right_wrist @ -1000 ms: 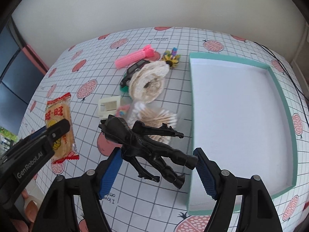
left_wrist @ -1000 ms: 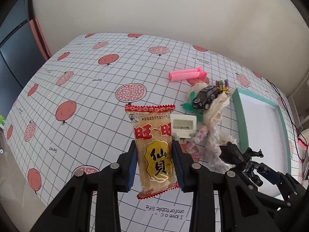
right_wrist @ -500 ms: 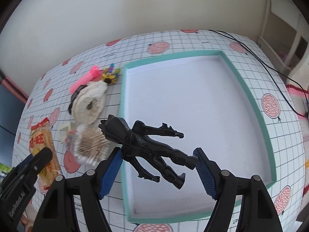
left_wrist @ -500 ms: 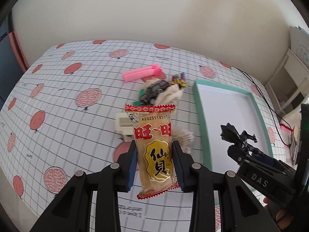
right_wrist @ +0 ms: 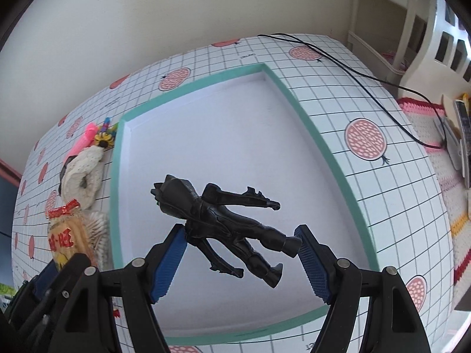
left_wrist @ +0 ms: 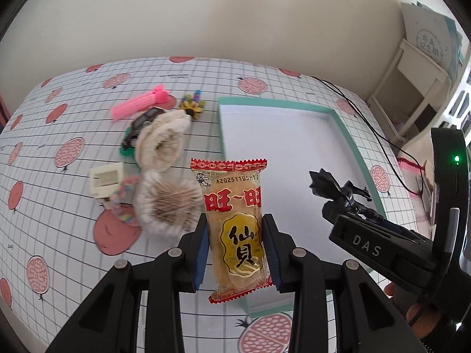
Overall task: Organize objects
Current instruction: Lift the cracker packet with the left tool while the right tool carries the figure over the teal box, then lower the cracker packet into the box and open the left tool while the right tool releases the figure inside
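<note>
My left gripper (left_wrist: 235, 250) is shut on a rice cracker packet (left_wrist: 234, 223), red and yellow, held upright above the near left edge of the teal-rimmed white tray (left_wrist: 347, 135). My right gripper (right_wrist: 241, 261) is shut on a black action figure (right_wrist: 223, 223), held lying sideways above the inside of the tray (right_wrist: 323, 147). The figure (left_wrist: 338, 188) and right gripper also show at the right of the left wrist view. The packet (right_wrist: 66, 235) shows at the left of the right wrist view.
Left of the tray lie a pink clip (left_wrist: 138, 104), a black toy car (left_wrist: 141, 123), a cream rope coil (left_wrist: 160, 144), a tub of cotton swabs (left_wrist: 167, 203), a white frame piece (left_wrist: 106, 178), pastel candy (left_wrist: 123, 197) and a flower toy (left_wrist: 192, 106). A black cable (right_wrist: 353, 70) crosses the far right.
Both grippers have swung right from the clutter toward the tray, each holding its object. The figure now hangs over the tray's inside; the packet is over the tray's near left edge.
</note>
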`<state>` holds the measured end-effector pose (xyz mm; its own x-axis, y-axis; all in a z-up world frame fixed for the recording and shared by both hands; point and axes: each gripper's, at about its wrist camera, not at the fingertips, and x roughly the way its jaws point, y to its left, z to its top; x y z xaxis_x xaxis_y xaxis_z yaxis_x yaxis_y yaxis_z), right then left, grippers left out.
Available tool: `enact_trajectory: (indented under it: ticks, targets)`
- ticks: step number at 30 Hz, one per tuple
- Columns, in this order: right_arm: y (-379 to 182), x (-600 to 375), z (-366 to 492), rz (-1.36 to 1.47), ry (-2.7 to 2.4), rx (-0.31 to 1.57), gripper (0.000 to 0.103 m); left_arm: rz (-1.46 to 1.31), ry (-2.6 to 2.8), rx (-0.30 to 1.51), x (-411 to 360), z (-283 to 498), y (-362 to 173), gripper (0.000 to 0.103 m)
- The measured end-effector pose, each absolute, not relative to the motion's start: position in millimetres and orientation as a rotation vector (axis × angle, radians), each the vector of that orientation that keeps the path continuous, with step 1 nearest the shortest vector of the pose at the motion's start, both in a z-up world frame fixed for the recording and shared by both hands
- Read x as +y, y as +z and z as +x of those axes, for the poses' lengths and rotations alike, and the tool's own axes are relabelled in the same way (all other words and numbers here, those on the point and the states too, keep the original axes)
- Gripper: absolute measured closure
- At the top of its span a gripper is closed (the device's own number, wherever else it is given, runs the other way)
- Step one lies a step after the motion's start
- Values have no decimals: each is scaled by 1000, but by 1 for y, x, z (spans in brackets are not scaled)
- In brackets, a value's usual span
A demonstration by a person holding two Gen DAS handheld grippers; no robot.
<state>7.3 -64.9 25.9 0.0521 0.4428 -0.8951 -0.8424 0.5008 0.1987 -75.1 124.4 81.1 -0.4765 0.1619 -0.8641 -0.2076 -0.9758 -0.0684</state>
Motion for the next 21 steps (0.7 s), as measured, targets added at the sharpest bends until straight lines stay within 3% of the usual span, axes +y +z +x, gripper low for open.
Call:
enact_trajectory:
  ticks: [21]
  targets:
    - [5,-69,27,-411,924,1201,25,-1581,2382,44,158,-86,43,67]
